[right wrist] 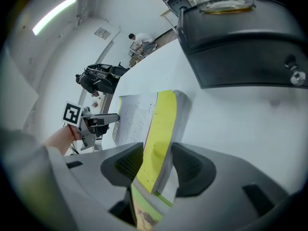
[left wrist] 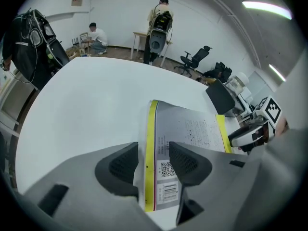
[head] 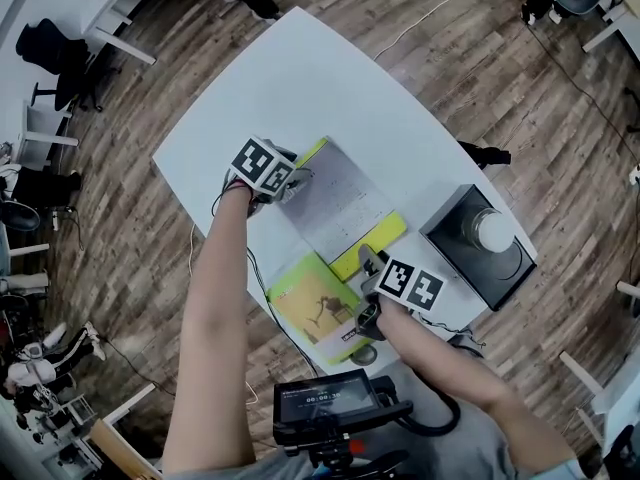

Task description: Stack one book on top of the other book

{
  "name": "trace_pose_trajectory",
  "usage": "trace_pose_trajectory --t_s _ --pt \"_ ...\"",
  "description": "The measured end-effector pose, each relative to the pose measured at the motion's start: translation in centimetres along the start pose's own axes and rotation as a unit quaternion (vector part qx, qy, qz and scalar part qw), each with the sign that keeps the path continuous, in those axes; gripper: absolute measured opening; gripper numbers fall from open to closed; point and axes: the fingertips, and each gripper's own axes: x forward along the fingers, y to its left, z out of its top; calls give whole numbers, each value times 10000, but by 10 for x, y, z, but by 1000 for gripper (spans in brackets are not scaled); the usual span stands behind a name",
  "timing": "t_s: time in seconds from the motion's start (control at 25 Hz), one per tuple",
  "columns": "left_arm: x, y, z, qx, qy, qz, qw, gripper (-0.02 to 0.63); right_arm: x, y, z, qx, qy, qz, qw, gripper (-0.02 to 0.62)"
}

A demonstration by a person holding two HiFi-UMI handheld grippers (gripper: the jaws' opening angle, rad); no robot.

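A grey book with yellow borders (head: 340,203) is held between both grippers over the white table (head: 300,78). My left gripper (head: 298,180) is shut on its far left corner; in the left gripper view the barcode corner of the book (left wrist: 187,126) sits between the jaws of the left gripper (left wrist: 153,160). My right gripper (head: 368,260) is shut on the near yellow edge, where the book (right wrist: 163,124) stands on edge between the pads of the right gripper (right wrist: 157,160). A second, yellow book (head: 315,308) lies flat near the table's front edge, its corner (right wrist: 142,213) just under the right gripper.
A black box with a white dome on top (head: 480,243) stands on the table to the right of the books, close behind the right gripper (right wrist: 240,37). A camera rig (head: 325,403) sits at the front edge. Office chairs and people are on the floor beyond.
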Motion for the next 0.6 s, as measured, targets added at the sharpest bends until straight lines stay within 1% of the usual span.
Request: trace_pose_trajectory --t_s 0.12,0.24,0.28,0.32,0.4,0.6 --pt "1 2 -1 1 108 -117 9999 198 1 -1 0 35 60 -8 10000 193" --pt "2 -1 -1 -35 238 -335 9991 193 1 -1 -2 18 125 -41 9999 193" --pt "3 -3 -2 -36 275 -403 9988 175 0 -1 -2 14 144 -41 9999 193" --pt "3 -4 -2 -23 305 -436 9986 170 0 0 -2 7 163 -36 9999 192" --pt "3 -5 -2 29 339 -396 9986 170 1 -1 -3 -21 204 -27 9998 192" --pt "3 -6 0 69 262 -131 9995 169 0 -1 -2 -91 282 10 9996 192"
